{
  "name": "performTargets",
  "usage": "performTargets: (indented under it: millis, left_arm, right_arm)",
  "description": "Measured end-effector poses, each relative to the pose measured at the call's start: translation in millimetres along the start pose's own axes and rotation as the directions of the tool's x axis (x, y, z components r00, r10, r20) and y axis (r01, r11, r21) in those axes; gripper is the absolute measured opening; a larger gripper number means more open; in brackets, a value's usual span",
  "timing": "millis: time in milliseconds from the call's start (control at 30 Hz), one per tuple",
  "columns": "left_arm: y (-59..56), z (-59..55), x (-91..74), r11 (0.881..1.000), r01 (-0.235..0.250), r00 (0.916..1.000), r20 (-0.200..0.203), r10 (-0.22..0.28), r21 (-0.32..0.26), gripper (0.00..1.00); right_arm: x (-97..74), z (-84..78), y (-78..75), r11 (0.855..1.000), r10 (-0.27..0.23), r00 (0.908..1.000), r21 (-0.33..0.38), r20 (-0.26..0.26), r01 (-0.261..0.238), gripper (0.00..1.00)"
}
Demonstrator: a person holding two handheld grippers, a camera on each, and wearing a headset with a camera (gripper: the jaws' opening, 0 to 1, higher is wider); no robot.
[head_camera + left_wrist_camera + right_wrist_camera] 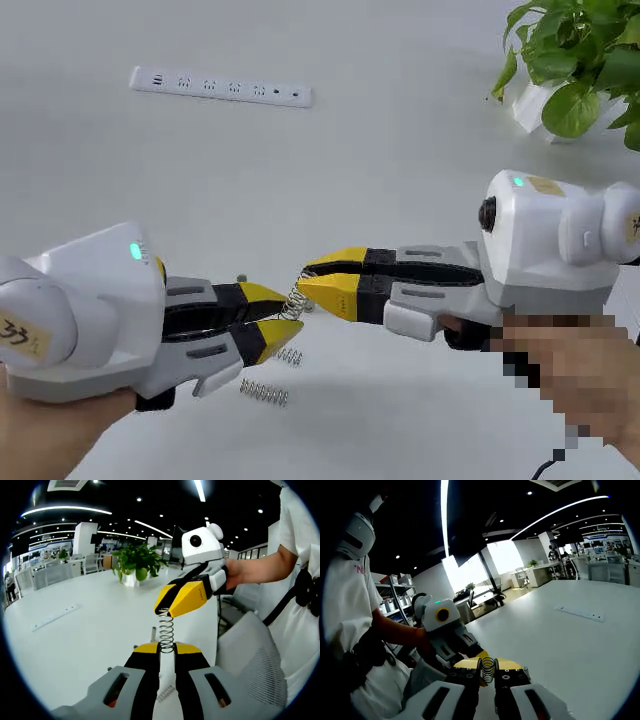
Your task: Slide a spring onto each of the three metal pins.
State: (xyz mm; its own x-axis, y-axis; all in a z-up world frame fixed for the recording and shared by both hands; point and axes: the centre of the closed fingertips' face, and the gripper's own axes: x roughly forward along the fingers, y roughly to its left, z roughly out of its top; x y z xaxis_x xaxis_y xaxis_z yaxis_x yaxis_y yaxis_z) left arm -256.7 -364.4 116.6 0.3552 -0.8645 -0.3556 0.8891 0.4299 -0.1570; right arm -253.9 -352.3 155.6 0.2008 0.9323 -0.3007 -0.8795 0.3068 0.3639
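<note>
Silver coil spring (166,630) spans both: right gripper (167,612) pinches one end, left gripper (166,648) clamps the other (presumably steadying it for threading).

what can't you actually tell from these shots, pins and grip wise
- Head view: the left gripper and right gripper hide whatever lies behind them. One small stud beside them is too small to identify as a pin.
- Left gripper view: the spring hides whether a pin runs inside it, and whether the left jaws clamp anything.
- Head view: the plant is cut off by the frame edge.
</note>
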Motion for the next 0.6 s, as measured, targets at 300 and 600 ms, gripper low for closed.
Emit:
performTargets:
  millis: [300,600]
  left_arm:
    - [0.3,-1.6,1.2,1.000,0.006,1.0000,-0.005,-0.006,0.011,0.07]
    - [0.4,-1.4,2.8,1.000,0.009,1.0000,-0.001,-0.009,0.017,0.07]
  right_arm:
    - [1.1,-0.9,1.7,0.999,0.003,0.9992,-0.040,-0.040,-0.005,0.07]
    - [-0.8,-1.8,2.7,0.999,0.017,0.9977,-0.039,-0.066,-0.019,0.11]
